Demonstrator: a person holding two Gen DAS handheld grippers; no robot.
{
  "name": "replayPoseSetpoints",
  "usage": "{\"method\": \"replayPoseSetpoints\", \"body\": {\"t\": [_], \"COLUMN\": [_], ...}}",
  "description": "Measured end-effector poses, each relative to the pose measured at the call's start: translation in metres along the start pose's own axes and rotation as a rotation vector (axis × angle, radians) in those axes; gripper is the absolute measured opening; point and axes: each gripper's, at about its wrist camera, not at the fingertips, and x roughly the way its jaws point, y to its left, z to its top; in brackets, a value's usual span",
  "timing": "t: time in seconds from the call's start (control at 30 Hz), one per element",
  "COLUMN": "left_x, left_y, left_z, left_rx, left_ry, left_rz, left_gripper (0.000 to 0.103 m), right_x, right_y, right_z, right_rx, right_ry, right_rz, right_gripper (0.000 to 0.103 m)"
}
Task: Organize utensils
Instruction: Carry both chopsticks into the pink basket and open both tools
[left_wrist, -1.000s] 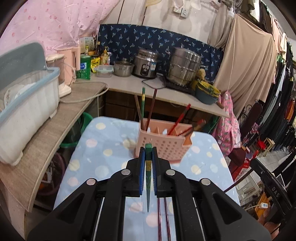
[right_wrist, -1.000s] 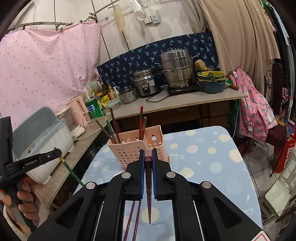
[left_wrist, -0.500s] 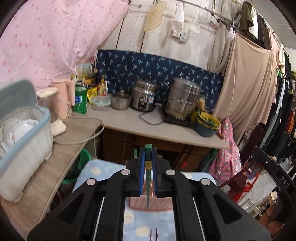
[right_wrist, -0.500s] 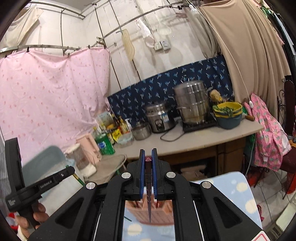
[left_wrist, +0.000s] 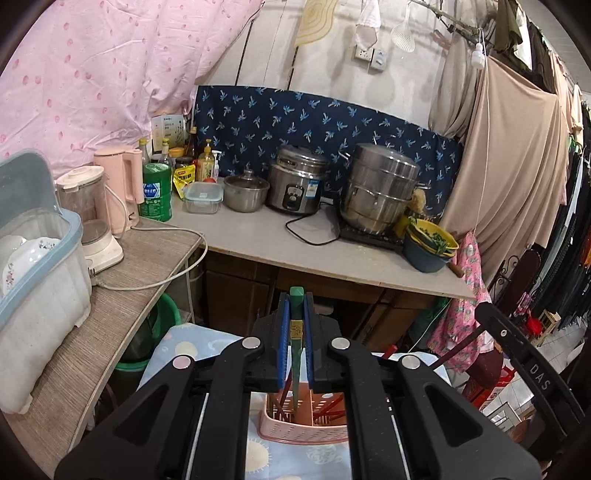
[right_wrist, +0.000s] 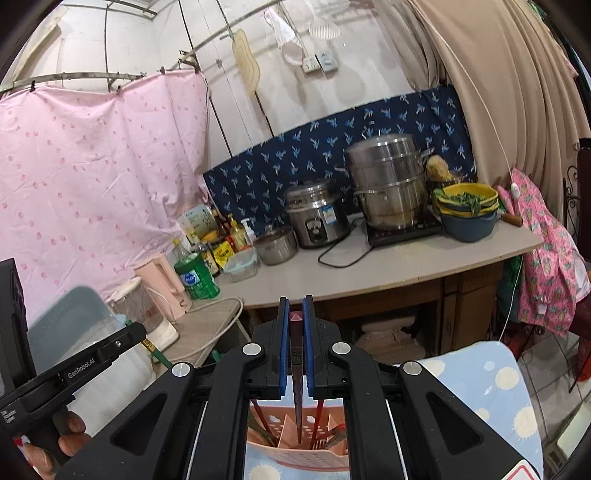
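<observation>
From my seat I see the table (left_wrist: 173, 350) with its pale blue spotted cloth low in both views, and behind it a long kitchen counter (left_wrist: 266, 240) carrying a tall steel steamer pot (left_wrist: 380, 188), a rice cooker (left_wrist: 295, 184) and a stack of bowls (left_wrist: 430, 243) at its right end. A dish bin (left_wrist: 40, 273) with plates sits on the side shelf to the left. On the table stands the pink utensil basket (left_wrist: 306, 432), mostly hidden behind my tools, with red chopsticks (left_wrist: 332, 410) leaning inside it. My left gripper (left_wrist: 296, 339) is directly above the basket, its fingers (left_wrist: 283, 343) clamped together on a green chopstick (left_wrist: 295, 354) that hangs point down, its tip at about the level of the basket's opening; I cannot tell whether it touches anything inside. My right gripper (right_wrist: 296, 343) hovers over the same basket (right_wrist: 295, 454), fingers (right_wrist: 283, 343) pinched shut on a dark red chopstick (right_wrist: 296, 387) held upright, its narrow tip down inside one of the basket's compartments beside other red sticks. In the right view the left gripper (right_wrist: 140, 334) shows at the left edge, held in my hand (right_wrist: 55, 443), with the green chopstick (right_wrist: 157, 352) slanting from it.
</observation>
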Motion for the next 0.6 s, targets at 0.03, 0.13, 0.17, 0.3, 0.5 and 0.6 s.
{"method": "replayPoseSetpoints", "body": {"t": [0.03,0.13,0.17,0.3,0.5,0.6], "left_x": [0.002,0.01,0.013,0.021,0.025,0.024], "left_y": [0.0,0.003,0.004,0.005,0.004,0.005], "left_z": [-0.002,-0.006,-0.007,-0.014,-0.02,-0.02], "left_rx": [0.0,-0.002,-0.002,-0.002,0.006,0.005], "left_ry": [0.003,0.02,0.025,0.048,0.061,0.06], "left_rz": [0.002,0.007,0.01,0.005,0.007,0.014], "left_gripper": [0.007,0.007,0.007,0.007,0.008,0.016], "right_x": [0.003,0.012,0.015,0.023,0.031,0.027], "right_y": [-0.001,-0.005,-0.006,-0.008,-0.009,-0.009], "right_z": [-0.002,-0.009,-0.011,-0.018,-0.026,-0.027], "right_rx": [0.002,0.008,0.009,0.006,0.0,-0.001], "right_ry": [0.008,0.03,0.036,0.057,0.086,0.075], "right_rz": [-0.002,-0.009,-0.011,-0.019,-0.029,-0.03], "right_gripper": [0.007,0.007,0.007,0.007,0.008,0.01]}}
